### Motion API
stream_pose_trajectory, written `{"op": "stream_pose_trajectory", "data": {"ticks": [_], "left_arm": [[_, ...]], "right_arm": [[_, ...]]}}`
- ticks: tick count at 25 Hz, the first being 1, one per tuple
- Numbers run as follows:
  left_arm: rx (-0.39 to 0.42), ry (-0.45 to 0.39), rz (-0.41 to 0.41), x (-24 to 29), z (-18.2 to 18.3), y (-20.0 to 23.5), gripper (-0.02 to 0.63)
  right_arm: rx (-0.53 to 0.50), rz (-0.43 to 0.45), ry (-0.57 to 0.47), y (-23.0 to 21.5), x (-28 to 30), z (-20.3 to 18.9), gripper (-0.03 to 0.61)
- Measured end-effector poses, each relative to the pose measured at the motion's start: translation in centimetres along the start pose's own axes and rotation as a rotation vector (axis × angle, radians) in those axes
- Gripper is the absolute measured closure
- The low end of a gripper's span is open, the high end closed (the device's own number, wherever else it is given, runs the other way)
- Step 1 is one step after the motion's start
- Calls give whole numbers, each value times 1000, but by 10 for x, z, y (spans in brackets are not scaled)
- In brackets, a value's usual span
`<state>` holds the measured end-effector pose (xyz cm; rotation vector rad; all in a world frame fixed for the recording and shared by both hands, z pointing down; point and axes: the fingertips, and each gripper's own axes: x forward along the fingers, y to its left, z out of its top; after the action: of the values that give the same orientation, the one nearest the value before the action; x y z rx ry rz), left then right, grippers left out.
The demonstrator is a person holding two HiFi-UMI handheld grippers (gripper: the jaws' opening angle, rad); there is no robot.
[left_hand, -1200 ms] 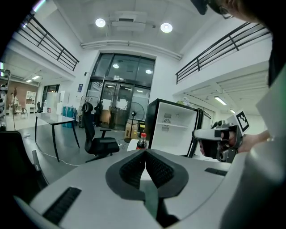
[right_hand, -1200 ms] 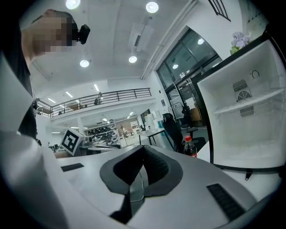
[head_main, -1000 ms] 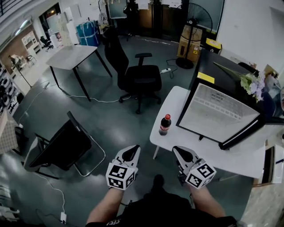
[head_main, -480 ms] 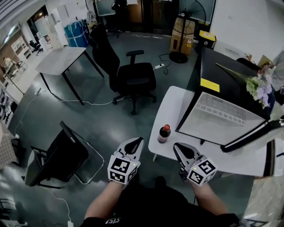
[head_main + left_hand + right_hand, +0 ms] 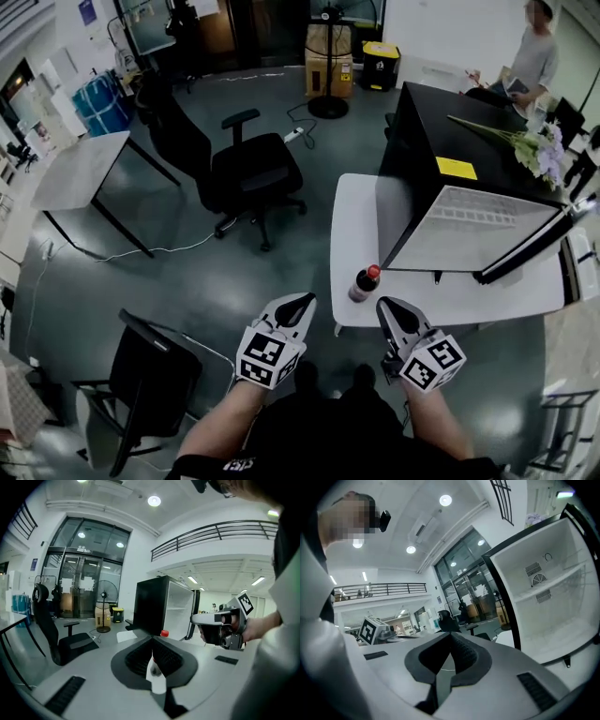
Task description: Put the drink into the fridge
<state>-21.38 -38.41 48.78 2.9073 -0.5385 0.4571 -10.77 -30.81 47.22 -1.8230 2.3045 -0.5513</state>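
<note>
Both grippers are closed and hold nothing. The left gripper [image 5: 302,301] has its dark ribbed jaws meeting at the tips in its own view [image 5: 152,640], and the right gripper [image 5: 385,306] likewise has its jaws pressed together [image 5: 451,635]. They hover side by side, low in the head view, both pointing toward the white rectangular table [image 5: 361,225].

The dark plastic drink bottle with a red cap [image 5: 365,283] stands upright on the table's near left corner, just beyond and between the two gripper tips, touched by neither. In the left gripper view, only its red cap [image 5: 164,633] shows above the jaws.

Behind it on the table stands the black box-shaped fridge [image 5: 422,141]. Its door is swung open to the right, baring a white inside with a shelf [image 5: 553,597]. A yellow sticker [image 5: 457,169] and a bunch of pale purple flowers [image 5: 536,150] lie on its top. A black office chair [image 5: 248,173] stands well apart on the floor.
</note>
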Motion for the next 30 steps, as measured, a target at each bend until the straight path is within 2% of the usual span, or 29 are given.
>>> {"op": "stream_pose_trajectory", "data": {"ticks": [4,8,14,18,21,25,30], "left_arm": [[-10,20,-43,9,-10,9,597],[-10,-3,-80,24,-6,-4,595],[29,-47,-95,39,8,-38,595],[17,8,-95,53,-9,-50,595],[68,69,-86,65,-30,-55,595],[68,59,-95,84,-39,-57,595],[82,50,-154,106,-50,-57,592]], "right_arm": [[7,-49,-2,4,-1,-6,565],[-12,-78,11,-1,-19,-7,566],[-31,-61,-5,-7,-55,-4,566],[11,-82,12,-22,-79,-27,565],[32,-124,2,-37,-94,-40,566],[44,-161,14,-65,-95,-47,565],[49,-173,13,-74,-77,-42,566]]}}
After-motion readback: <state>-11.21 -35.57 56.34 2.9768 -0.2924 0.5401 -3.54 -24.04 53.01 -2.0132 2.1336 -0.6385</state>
